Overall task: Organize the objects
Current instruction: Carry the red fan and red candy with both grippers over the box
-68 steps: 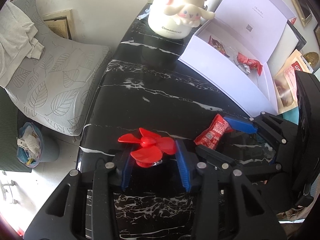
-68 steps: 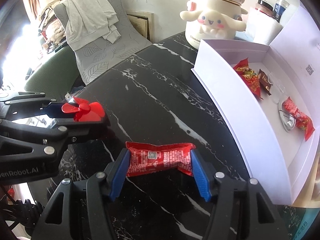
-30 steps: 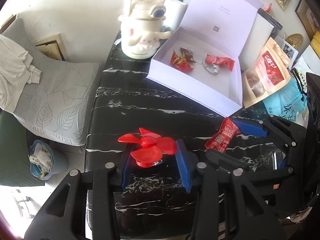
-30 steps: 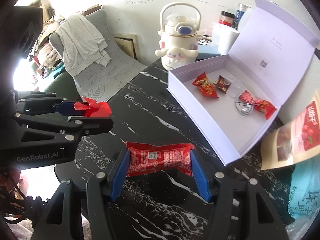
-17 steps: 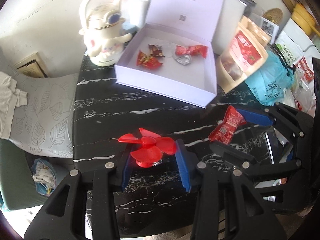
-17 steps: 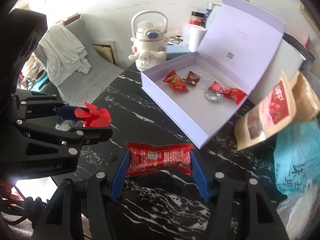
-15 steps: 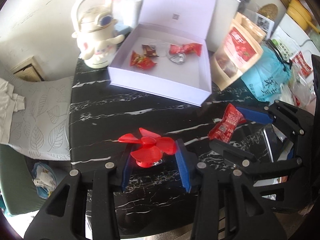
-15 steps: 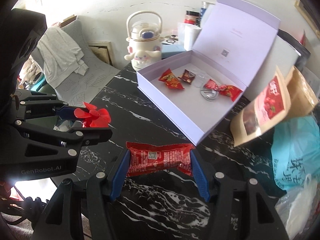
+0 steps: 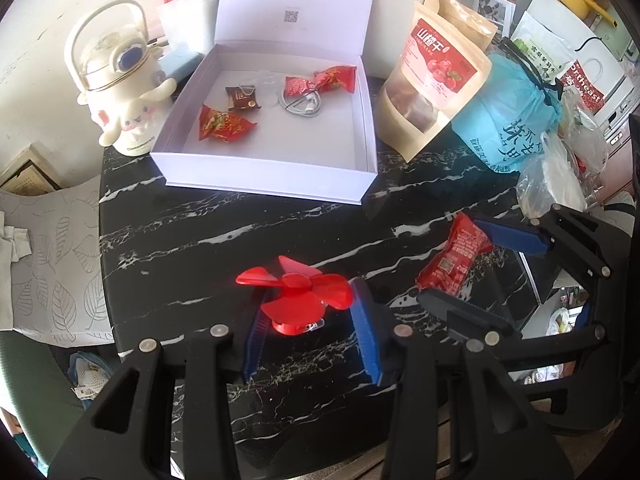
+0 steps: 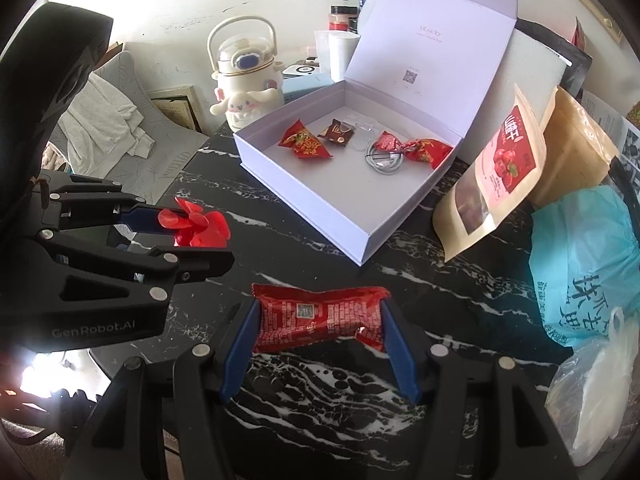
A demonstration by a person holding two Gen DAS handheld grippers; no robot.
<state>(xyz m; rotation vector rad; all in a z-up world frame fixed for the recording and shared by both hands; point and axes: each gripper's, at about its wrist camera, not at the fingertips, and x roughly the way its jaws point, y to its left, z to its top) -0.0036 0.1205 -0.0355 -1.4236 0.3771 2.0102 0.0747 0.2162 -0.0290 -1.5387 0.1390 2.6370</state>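
Black marble-pattern table [image 9: 224,216] under both grippers; left gripper [image 9: 310,334] jaws clamped on red mini fan [image 9: 296,294], blades up, held above the tabletop; right gripper [image 10: 320,338] jaws clamped on red snack packet [image 10: 320,318] by its two ends, packet lying crosswise between the blue pads [image 10: 396,344]; the two grippers side by side, near each other, not touching; open white gift box [image 9: 272,172] farther back on the table, lid upright, inside it: red triangular snack [image 9: 222,124], small brown candy [image 9: 242,98], red twist-wrapped candy [image 9: 320,82], coiled white cable [image 9: 302,104] just beside the red candy; white Cinnamoroll kettle [image 9: 120,80] left of box; kraft pouch with red label [image 9: 432,80] right of box, blue plastic bag [image 9: 516,120] beside it
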